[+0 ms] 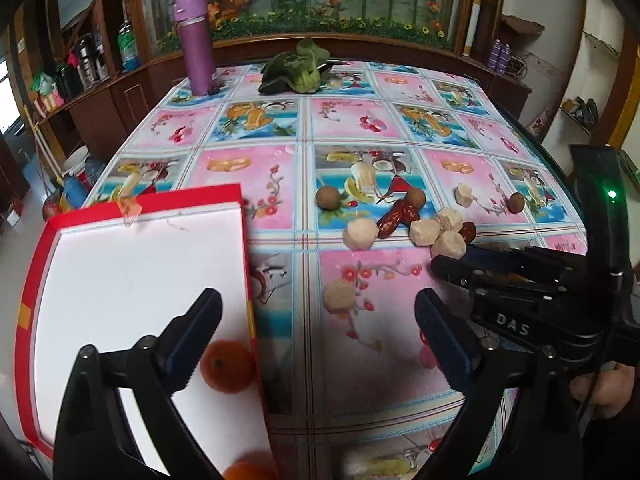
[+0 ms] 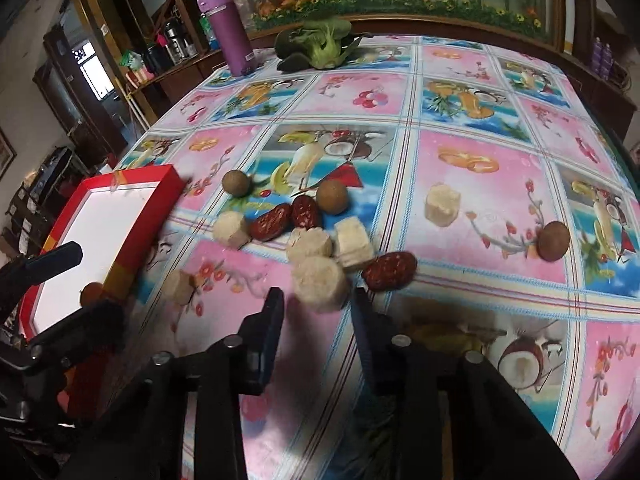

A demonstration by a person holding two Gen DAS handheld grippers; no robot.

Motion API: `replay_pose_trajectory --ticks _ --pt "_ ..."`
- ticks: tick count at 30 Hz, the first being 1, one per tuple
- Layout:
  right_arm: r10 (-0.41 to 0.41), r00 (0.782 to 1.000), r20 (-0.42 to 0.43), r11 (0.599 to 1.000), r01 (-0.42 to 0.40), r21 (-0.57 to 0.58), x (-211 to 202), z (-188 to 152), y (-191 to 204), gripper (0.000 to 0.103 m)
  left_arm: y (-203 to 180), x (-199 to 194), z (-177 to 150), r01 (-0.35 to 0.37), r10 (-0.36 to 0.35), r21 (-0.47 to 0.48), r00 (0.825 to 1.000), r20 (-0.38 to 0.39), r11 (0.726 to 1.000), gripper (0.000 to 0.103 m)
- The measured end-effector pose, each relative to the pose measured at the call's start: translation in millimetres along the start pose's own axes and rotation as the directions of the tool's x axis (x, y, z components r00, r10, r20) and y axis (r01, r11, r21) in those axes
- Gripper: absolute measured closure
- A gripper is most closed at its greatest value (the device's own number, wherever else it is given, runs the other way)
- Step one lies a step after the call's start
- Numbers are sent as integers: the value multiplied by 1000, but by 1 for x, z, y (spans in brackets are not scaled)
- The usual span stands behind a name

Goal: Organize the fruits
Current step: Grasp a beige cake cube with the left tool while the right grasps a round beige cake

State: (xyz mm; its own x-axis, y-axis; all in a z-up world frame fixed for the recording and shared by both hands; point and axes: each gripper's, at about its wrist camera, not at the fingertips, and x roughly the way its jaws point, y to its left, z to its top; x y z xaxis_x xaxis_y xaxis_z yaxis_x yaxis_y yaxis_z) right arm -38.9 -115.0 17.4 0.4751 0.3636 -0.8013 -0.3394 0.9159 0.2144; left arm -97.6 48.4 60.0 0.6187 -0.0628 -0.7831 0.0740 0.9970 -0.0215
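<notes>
From my left wrist view, a purple bottle (image 1: 195, 46) and greens (image 1: 298, 68) stand far back; my left claw (image 1: 318, 334) gapes wide and empty over the red box (image 1: 36, 280), half hiding an orange (image 1: 229, 366). From the right wrist view, my right claw (image 2: 318, 306) is open, flanking a pale fruit chunk (image 2: 320, 283) on the table (image 2: 480, 128).

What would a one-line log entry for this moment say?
left tongs: open, empty | right tongs: open, nearing pale chunk | red box: holds orange
</notes>
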Motion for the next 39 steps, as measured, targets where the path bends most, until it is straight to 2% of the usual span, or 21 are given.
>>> replay_pose_trajectory --ticks 2,4,13,17,24,26,28,30,32,36,39 --pt "-3 1000 0 1000 3 0 0 1 0 78 -5 5 6 3 -3 27 1000 -12 1000 17" --pt "-2 1000 2 1000 2 -3 -1 -1 -2 78 -11 13 10 10 -8 60 999 -38 998 30" --pt "23 999 47 996 -27 82 -39 -20 -53 78 -33 41 2 37 -20 110 988 -150 993 57" --pt "33 997 64 994 -39 103 -49 -26 -65 78 -31 43 -1 44 -25 128 989 -143 991 59" --pt "81 994 75 990 -89 109 -48 -27 -64 78 -24 41 -3 82 -62 146 989 -136 986 62" --pt "78 994 76 990 -86 108 -48 -29 -64 78 -23 43 -3 54 -34 151 990 -134 987 62" --pt "84 994 72 989 -91 112 -46 -30 -64 78 -16 49 -3 44 -23 131 987 -159 990 62" --pt "83 994 73 989 -92 117 -46 -30 -65 78 -11 54 -4 65 -46 100 982 -183 993 62" --pt "86 994 72 988 -94 120 -45 -30 -65 78 -14 53 -4 67 -46 115 983 -179 991 62" --pt "90 993 72 989 -98 112 -45 -29 -62 78 -16 55 -2 66 -44 116 983 -180 991 71" --pt "92 993 72 990 -99 105 -46 -30 -60 78 -13 57 1 53 -35 96 983 -178 994 83"
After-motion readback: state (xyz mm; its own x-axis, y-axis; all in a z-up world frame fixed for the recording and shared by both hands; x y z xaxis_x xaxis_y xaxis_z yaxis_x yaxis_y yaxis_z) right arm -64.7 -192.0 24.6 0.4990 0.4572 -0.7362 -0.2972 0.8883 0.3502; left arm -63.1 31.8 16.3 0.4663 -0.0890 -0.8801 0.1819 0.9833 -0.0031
